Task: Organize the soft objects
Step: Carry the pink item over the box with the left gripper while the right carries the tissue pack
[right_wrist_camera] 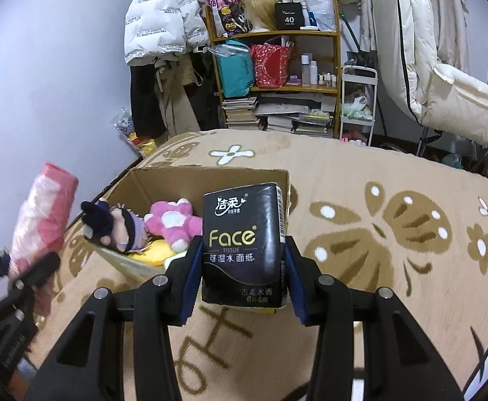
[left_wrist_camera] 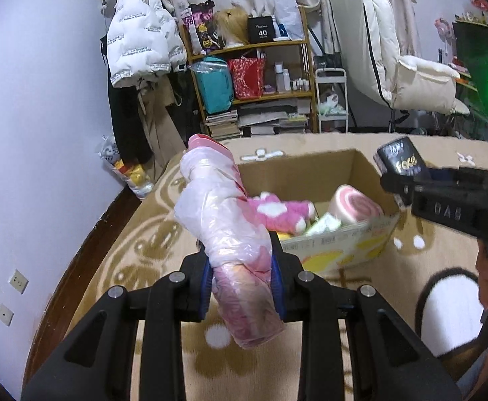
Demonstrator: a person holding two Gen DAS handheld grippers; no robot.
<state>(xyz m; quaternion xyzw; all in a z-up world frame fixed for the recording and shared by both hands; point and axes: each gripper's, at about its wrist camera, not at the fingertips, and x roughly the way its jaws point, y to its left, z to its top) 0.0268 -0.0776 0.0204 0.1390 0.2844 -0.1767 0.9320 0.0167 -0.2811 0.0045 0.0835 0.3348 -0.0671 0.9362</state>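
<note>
My left gripper [left_wrist_camera: 242, 287] is shut on a pink roll wrapped in clear plastic [left_wrist_camera: 227, 227], held above the rug just left of the cardboard box [left_wrist_camera: 344, 250]. The roll also shows in the right wrist view [right_wrist_camera: 43, 214]. My right gripper [right_wrist_camera: 244, 280] is shut on a black Face tissue pack [right_wrist_camera: 244, 244], held over the box's near right corner; the pack also shows in the left wrist view [left_wrist_camera: 399, 162]. The box [right_wrist_camera: 150, 180] holds a pink plush [right_wrist_camera: 173, 222], a dark-haired doll [right_wrist_camera: 116, 227], a yellow soft item [right_wrist_camera: 153, 254] and a pink-white rolled towel [left_wrist_camera: 354, 204].
A tan patterned rug [right_wrist_camera: 377, 234] covers the surface under the box. A wooden shelf [right_wrist_camera: 277, 67] with bags, bottles and books stands behind, with a white jacket [right_wrist_camera: 157, 16] hanging to its left. A white-and-black slipper [left_wrist_camera: 451, 307] lies at right.
</note>
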